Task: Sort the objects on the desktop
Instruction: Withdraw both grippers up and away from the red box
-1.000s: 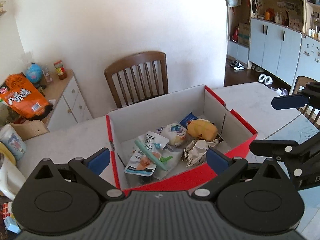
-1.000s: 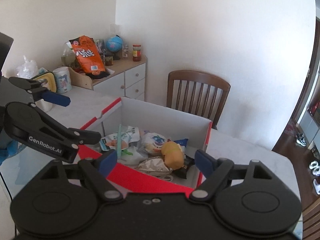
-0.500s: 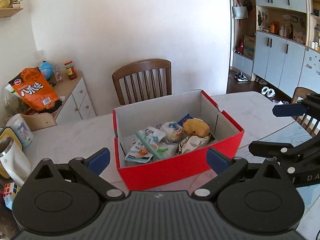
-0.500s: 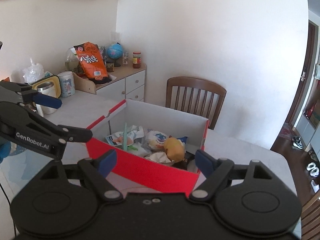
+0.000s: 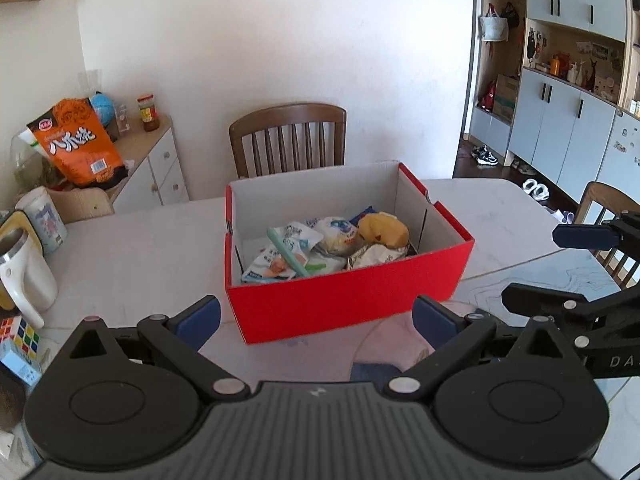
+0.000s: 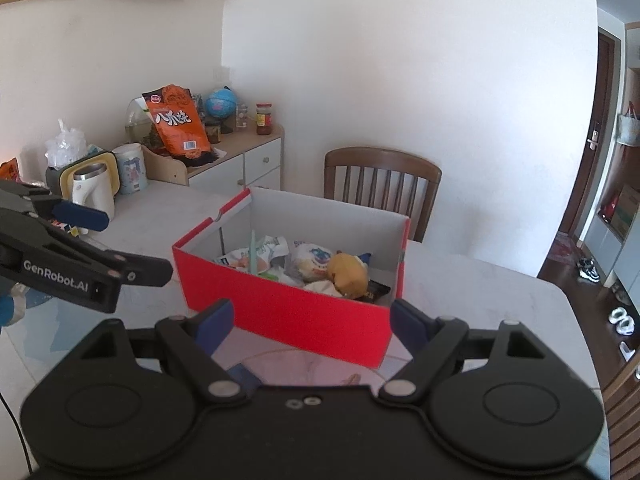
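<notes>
My left gripper (image 5: 316, 318) is closest to me, and its blue fingers (image 5: 198, 316) are spread wide with nothing in them. My right gripper (image 6: 310, 320) is the same — wide apart and holding nothing. Both hang over the pale surface (image 5: 132, 252), just in front of the red box (image 5: 344, 300).

The red box sits in the middle of the surface, with its top open. Inside it I see a pile of snack packets (image 5: 288, 252), a mint green stick (image 5: 286, 254) lying across them, a round white bag (image 5: 338, 232) and a yellow soft toy (image 5: 382, 228). They are all touching each other.

To the left on the surface stands a white kettle (image 5: 24, 276), with a colour cube (image 5: 20, 332) just beside it.

Behind the box is a brown wooden chair (image 5: 288, 140). Farther left is a low cupboard (image 5: 152, 168) — on it stand an orange bag (image 5: 74, 142), a little blue globe (image 6: 220, 104) and a jar (image 5: 148, 114).
</notes>
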